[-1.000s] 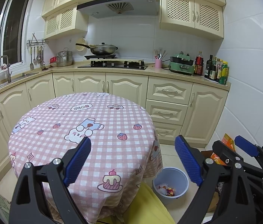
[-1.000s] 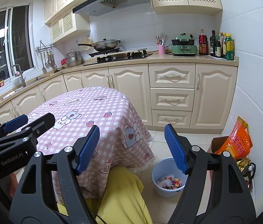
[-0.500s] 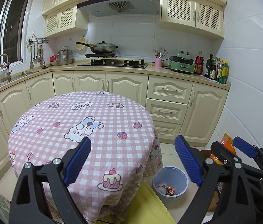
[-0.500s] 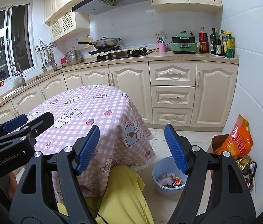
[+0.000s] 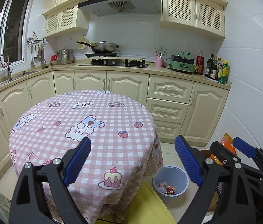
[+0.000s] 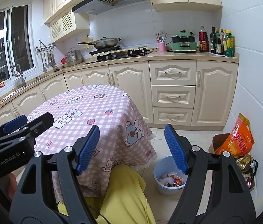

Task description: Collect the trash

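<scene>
A pale blue bin (image 5: 170, 181) stands on the floor right of the round table (image 5: 82, 123); it also shows in the right wrist view (image 6: 166, 179). Wrappers and white scraps lie inside it. My left gripper (image 5: 133, 160) is open and empty, held above the table's near edge. My right gripper (image 6: 132, 149) is open and empty, held above the floor between table and bin. I see no trash on the pink checked tablecloth. The right gripper shows at the right of the left wrist view (image 5: 243, 149).
An orange bag (image 6: 237, 140) and a cardboard box (image 6: 219, 141) sit against the right wall. Cream cabinets (image 6: 172, 93) and a counter with stove, pan and bottles run along the back. A yellow-clothed leg (image 6: 124, 196) is below the grippers.
Both views have risen and tilted slightly, so the table and bin sit a little lower and nearer. Both grippers stay open and empty.
</scene>
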Motion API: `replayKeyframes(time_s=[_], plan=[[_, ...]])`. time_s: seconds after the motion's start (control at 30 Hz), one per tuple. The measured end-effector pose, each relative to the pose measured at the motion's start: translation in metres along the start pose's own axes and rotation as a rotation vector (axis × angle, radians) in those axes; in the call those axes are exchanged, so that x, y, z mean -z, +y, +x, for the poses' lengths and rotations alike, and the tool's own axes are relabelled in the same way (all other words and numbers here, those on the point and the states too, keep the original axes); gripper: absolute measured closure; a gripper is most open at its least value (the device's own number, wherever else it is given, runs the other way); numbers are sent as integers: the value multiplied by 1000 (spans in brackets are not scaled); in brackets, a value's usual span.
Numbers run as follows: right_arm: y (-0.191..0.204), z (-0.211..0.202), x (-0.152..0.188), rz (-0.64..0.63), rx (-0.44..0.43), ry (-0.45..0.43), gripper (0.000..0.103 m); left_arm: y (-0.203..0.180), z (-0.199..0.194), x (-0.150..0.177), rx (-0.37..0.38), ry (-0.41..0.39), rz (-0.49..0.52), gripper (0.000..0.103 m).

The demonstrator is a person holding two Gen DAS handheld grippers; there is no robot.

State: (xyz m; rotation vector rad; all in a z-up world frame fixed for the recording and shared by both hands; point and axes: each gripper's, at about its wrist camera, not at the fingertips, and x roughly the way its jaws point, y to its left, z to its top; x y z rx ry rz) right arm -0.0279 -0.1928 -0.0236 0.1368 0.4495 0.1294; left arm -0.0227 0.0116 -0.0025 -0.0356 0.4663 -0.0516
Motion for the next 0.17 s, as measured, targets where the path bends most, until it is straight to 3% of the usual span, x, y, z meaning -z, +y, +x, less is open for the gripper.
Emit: replayKeyframes(time_s=[0.17], plan=[[0,0,1,6,3,1,31,0,0,0,-4,-3,-1,10]])
